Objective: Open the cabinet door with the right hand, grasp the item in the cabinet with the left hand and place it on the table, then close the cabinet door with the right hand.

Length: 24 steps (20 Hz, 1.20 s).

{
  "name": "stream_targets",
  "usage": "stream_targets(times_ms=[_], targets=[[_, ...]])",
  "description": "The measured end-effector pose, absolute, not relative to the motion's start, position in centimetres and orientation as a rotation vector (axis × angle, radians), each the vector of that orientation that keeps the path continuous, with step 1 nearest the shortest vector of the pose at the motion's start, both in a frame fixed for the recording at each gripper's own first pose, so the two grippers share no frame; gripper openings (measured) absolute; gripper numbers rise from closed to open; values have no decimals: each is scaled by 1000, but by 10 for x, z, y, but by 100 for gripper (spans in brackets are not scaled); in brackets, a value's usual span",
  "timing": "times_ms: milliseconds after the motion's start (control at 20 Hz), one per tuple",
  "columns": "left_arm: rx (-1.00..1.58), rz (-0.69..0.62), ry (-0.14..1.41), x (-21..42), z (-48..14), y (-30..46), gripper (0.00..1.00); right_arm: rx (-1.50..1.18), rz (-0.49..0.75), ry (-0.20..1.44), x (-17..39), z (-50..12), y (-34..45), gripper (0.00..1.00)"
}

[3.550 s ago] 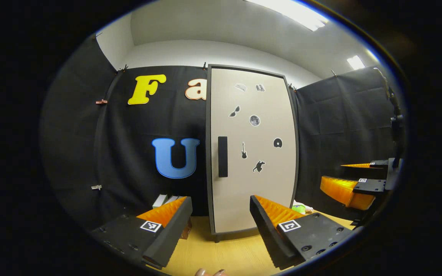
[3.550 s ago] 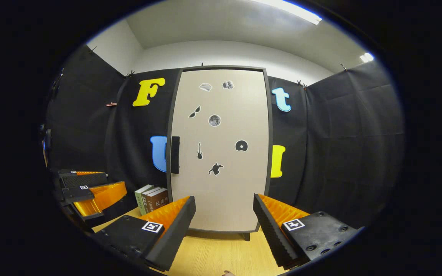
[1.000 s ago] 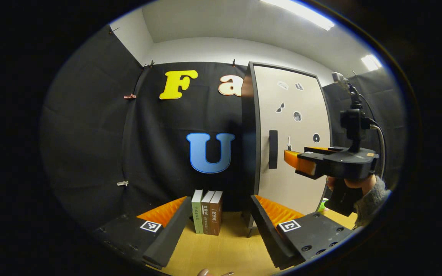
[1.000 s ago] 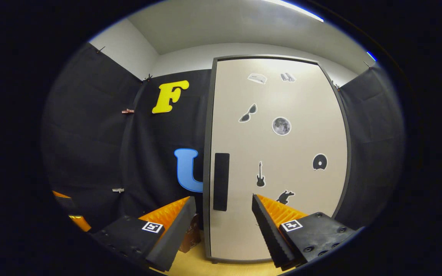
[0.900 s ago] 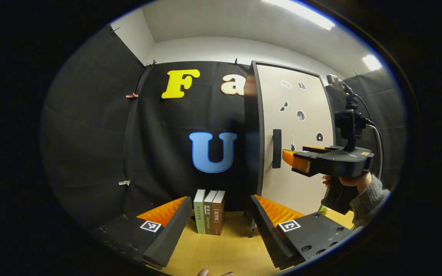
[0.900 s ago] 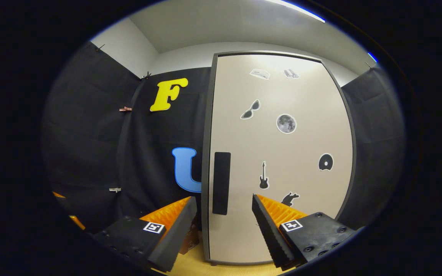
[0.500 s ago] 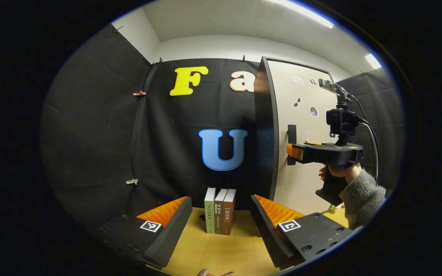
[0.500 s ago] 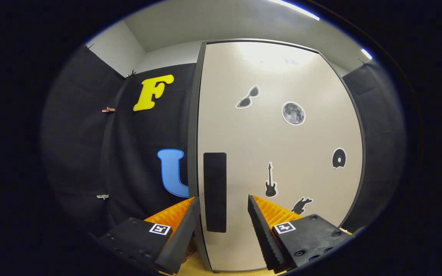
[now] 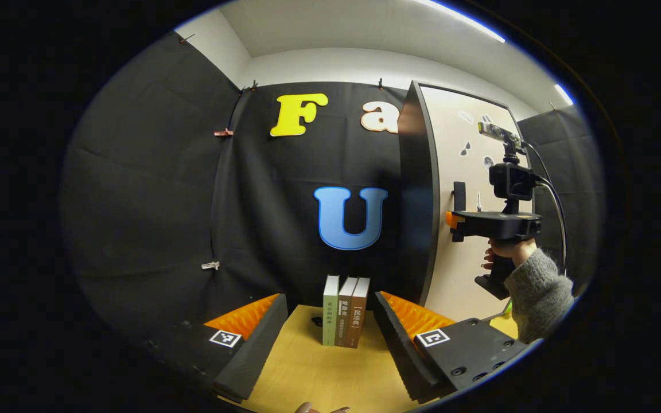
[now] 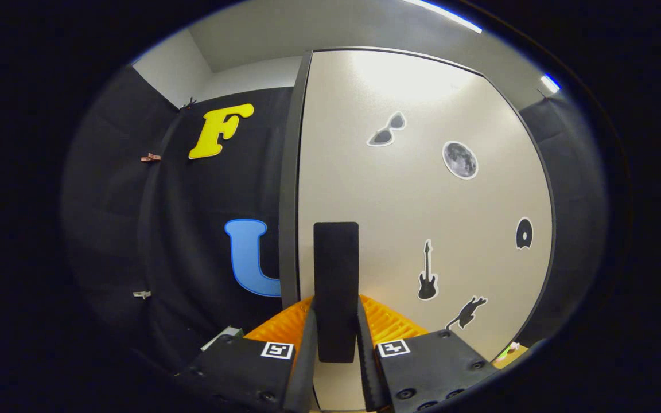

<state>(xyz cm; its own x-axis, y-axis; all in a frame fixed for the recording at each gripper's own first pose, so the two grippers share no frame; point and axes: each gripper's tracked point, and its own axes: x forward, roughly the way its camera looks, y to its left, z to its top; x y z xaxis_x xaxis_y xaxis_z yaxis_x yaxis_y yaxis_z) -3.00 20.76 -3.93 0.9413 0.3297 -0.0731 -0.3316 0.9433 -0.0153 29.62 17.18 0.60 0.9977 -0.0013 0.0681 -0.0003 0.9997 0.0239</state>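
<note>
The right claw (image 10: 335, 344) has both fingers pressed on the black upright bar handle (image 10: 335, 287) of the tall beige cabinet door with a dark frame (image 10: 422, 229), which looks stiff and rigid and should swing on its hinges if pulled by that handle, the sensible place to hold. The left claw (image 9: 326, 338) hangs wide open and empty over the pale wooden surface (image 9: 313, 373), facing three upright books (image 9: 345, 310). With the door shut, the item inside and its weight cannot be judged
</note>
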Motion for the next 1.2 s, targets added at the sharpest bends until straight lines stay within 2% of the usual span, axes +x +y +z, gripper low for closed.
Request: stream_targets(times_ms=[50, 100, 150, 300, 350, 1200], targets=[[-24, 343, 66, -32, -37, 210, 95, 15, -1, -70, 301, 4, 174, 33], [-24, 350, 62, -35, -37, 211, 95, 23, -2, -68, 299, 4, 173, 32], [-29, 355, 60, -38, -37, 212, 95, 23, 1, -66, 301, 4, 174, 23], [-52, 352, 60, -45, -37, 210, 95, 23, 5, -44, 298, 7, 170, 23], [-55, 350, 58, -49, -36, 208, 95, 22, 8, -34, 300, 1, 172, 7], [-4, 283, -7, -90, 3, 144, 95, 31, 213, 50, 202, 16, 153, 7]])
